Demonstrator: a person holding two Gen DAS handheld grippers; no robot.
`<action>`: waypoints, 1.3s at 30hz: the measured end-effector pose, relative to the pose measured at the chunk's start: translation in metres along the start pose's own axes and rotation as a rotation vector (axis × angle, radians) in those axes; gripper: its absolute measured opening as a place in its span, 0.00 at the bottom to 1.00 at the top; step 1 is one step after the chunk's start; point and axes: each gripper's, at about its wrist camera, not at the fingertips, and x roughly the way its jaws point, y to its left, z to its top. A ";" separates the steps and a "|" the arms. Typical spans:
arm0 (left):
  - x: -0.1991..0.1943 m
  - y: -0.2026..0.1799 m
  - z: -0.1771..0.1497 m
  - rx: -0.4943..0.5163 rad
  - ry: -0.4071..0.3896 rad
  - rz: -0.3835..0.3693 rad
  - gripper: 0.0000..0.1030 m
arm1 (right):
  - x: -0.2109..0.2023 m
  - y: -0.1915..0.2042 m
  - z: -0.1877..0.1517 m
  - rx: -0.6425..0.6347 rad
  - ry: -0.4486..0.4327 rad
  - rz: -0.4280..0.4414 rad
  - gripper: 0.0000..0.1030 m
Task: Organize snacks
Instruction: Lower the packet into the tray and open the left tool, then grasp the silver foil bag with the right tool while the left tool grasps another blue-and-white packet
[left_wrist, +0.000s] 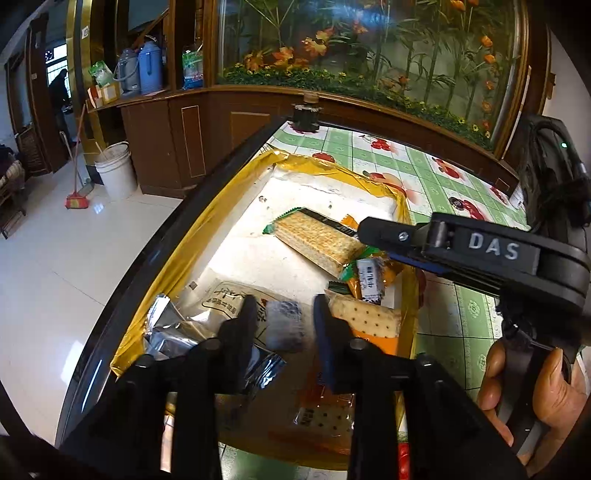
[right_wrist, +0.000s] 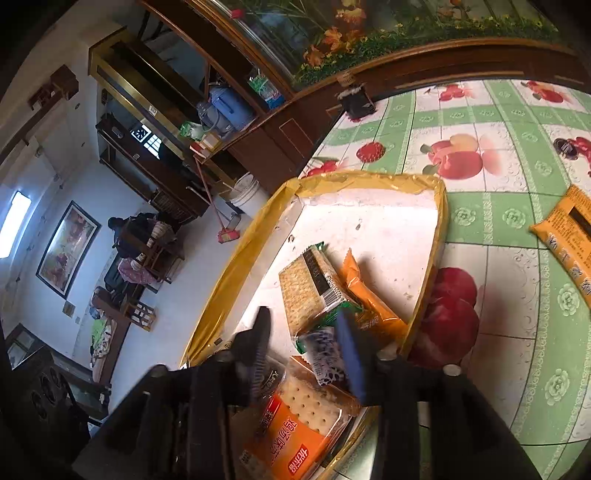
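A shallow box with yellow-taped walls (left_wrist: 207, 225) (right_wrist: 373, 181) sits on the table and holds several snack packs. My left gripper (left_wrist: 284, 314) is open over its near end, above a small blue-white patterned pack (left_wrist: 283, 328) and a clear printed bag (left_wrist: 221, 299). My right gripper (right_wrist: 303, 332) is open over the box, its fingers either side of the same kind of patterned pack (right_wrist: 325, 354); it also shows in the left wrist view (left_wrist: 388, 236). A green-edged cracker pack (left_wrist: 317, 240) (right_wrist: 314, 291), orange packs (right_wrist: 369, 302) and an orange soda-cracker pack (left_wrist: 369, 321) (right_wrist: 299, 421) lie inside.
The table has a green fruit-print cloth (right_wrist: 491, 206). An orange snack bag (right_wrist: 569, 236) lies on it to the right of the box. A dark small object (left_wrist: 304, 116) stands at the far table edge. A wooden cabinet (left_wrist: 184, 136), white bucket (left_wrist: 114, 170) and broom (left_wrist: 77, 199) stand beyond.
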 end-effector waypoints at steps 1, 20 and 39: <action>-0.002 0.000 0.000 -0.004 -0.006 0.004 0.45 | -0.004 0.001 0.000 -0.003 -0.010 -0.003 0.47; -0.020 -0.017 -0.003 -0.002 -0.013 0.004 0.52 | -0.093 -0.050 -0.024 0.101 -0.120 -0.055 0.53; -0.018 -0.085 -0.013 0.088 0.025 -0.098 0.52 | -0.186 -0.142 -0.064 0.118 -0.199 -0.329 0.58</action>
